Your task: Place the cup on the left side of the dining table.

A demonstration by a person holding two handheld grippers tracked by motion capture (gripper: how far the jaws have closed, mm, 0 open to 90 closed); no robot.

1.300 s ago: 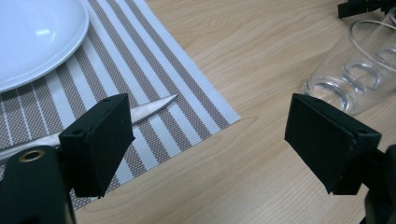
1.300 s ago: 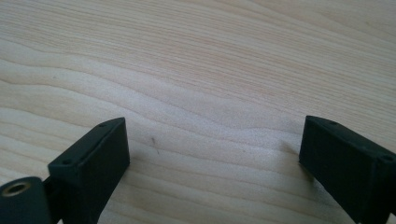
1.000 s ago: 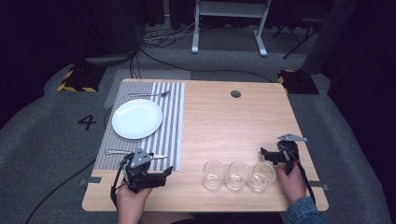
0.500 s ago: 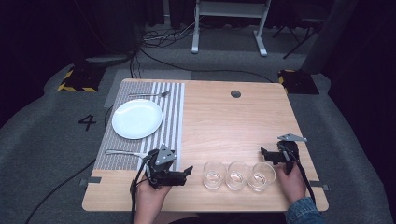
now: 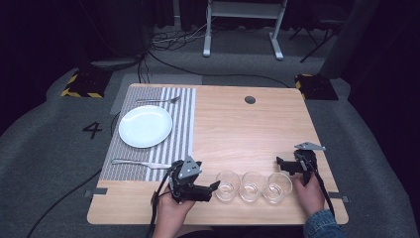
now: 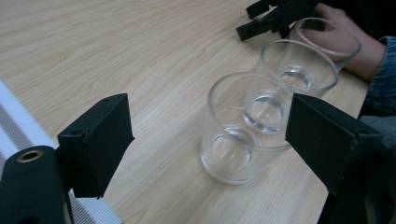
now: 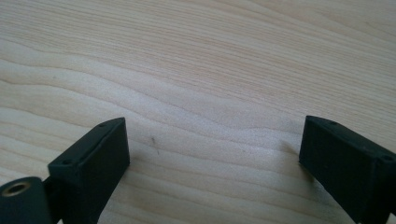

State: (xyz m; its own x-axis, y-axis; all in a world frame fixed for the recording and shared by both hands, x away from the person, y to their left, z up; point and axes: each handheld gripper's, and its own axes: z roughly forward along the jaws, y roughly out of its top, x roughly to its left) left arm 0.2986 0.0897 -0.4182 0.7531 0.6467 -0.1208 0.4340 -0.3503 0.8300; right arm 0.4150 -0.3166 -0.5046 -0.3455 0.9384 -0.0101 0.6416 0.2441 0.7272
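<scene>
Since the earlier frames we have slid our left gripper [image 5: 214, 187] across the near edge of the table [image 5: 247, 129], away from the striped mat [image 5: 181, 124] and toward the row of three glasses [image 5: 252, 186]; our right gripper [image 5: 281, 163] has kept its place. The left jaws have just been opening, and they now stand apart with nothing pressed between them. In the left gripper view the first glass [image 6: 243, 128] stands upright just ahead, nearer the right-hand jaw than the other, its wall untouched. The middle glass [image 5: 251, 185] and far glass [image 5: 277, 187] line up behind it, running straight along the direction the jaws point, so a close here would take only the first. Our left hand is plainly the nearer one for it; the right gripper sits beyond the far glass, jaws wide over bare wood and holding nothing. All three glasses look empty. On the mat, a white plate [image 5: 145, 126] lies bare between two pieces of cutlery, well apart from the glasses.
</scene>
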